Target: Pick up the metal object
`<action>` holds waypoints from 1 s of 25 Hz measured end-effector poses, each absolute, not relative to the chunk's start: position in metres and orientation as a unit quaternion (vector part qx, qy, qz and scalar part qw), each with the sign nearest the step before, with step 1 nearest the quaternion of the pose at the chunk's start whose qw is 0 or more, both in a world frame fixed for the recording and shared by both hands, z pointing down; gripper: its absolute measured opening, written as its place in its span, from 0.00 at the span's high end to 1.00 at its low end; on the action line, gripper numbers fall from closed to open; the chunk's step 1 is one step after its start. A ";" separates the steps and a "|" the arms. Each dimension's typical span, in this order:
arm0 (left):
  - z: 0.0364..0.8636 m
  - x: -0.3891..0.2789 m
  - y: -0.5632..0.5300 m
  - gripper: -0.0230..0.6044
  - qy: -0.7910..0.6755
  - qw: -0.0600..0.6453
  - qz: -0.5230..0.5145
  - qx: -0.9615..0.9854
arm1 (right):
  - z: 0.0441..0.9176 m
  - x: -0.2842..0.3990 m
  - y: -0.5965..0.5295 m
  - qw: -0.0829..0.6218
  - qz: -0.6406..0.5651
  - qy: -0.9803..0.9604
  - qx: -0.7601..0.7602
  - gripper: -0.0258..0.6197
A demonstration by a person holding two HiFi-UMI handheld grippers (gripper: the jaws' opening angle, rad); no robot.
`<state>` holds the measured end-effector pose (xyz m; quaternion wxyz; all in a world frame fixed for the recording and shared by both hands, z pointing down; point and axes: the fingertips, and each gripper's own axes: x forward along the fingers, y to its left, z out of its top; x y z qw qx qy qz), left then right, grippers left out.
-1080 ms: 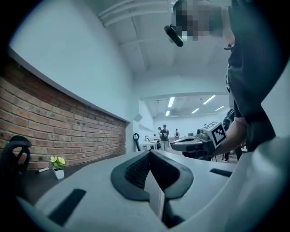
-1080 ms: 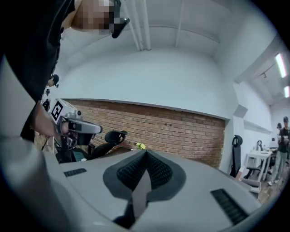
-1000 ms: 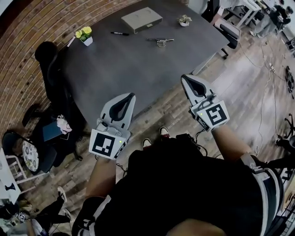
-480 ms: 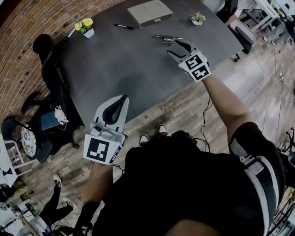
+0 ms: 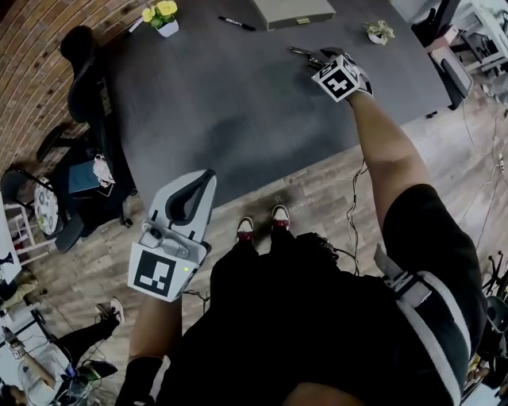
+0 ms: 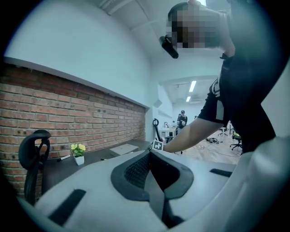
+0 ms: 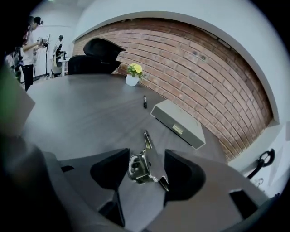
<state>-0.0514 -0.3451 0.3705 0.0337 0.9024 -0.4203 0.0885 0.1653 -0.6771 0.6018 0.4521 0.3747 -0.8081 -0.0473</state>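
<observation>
The metal object (image 5: 299,53), a shiny bar with a bolted bracket, lies on the dark table (image 5: 238,103) near its far side. My right gripper (image 5: 316,59) is stretched out over the table to it. In the right gripper view the metal object (image 7: 144,164) sits between the two dark pads, and a gap shows on each side. The jaws of my right gripper (image 7: 142,171) are opening and the pads do not press on it. My left gripper (image 5: 208,176) hangs off the table's near edge, shut and empty, its pads meeting at the tip (image 6: 149,154).
A flat grey box (image 5: 294,12) and a black marker pen (image 5: 236,23) lie beyond the metal object. A pot of yellow flowers (image 5: 163,16) stands far left, a small plant (image 5: 379,32) far right. A black office chair (image 5: 83,71) stands at the table's left end.
My right arm has reached forward from beside my body to the metal object, and its jaws have gone from shut to open around it. The left gripper has hardly moved.
</observation>
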 end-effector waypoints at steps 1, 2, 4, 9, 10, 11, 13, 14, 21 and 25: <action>0.370 -0.051 -0.345 0.95 -0.420 0.033 0.089 0.902 | 0.606 0.166 -0.680 0.455 -0.041 -0.806 0.376 0.59; 0.370 -0.050 -0.346 0.95 -0.420 0.033 0.088 0.903 | 0.610 0.168 -0.683 0.457 -0.035 -0.804 0.379 0.60; 0.368 -0.047 -0.346 0.95 -0.419 0.030 0.084 0.903 | 0.615 0.171 -0.687 0.459 -0.029 -0.801 0.383 0.66; 0.367 -0.040 -0.346 0.95 -0.414 0.024 0.086 0.906 | 0.619 0.173 -0.688 0.482 -0.046 -0.792 0.372 0.79; 0.367 -0.040 -0.346 0.95 -0.415 0.024 0.086 0.905 | 0.620 0.172 -0.688 0.485 -0.051 -0.791 0.368 0.80; 0.366 -0.040 -0.346 0.95 -0.416 0.024 0.085 0.905 | 0.620 0.172 -0.688 0.487 -0.054 -0.791 0.367 0.80; 0.365 -0.041 -0.346 0.95 -0.419 0.023 0.086 0.904 | 0.619 0.171 -0.688 0.486 -0.054 -0.791 0.367 0.81; 0.365 -0.041 -0.345 0.95 -0.420 0.022 0.087 0.903 | 0.619 0.171 -0.688 0.485 -0.053 -0.792 0.368 0.82; 0.367 -0.044 -0.341 0.95 -0.425 0.017 0.092 0.900 | 0.612 0.171 -0.684 0.461 -0.043 -0.801 0.379 0.86; 0.365 -0.044 -0.342 0.95 -0.420 0.012 0.088 0.903 | 0.593 0.172 -0.676 0.409 -0.025 -0.820 0.399 0.88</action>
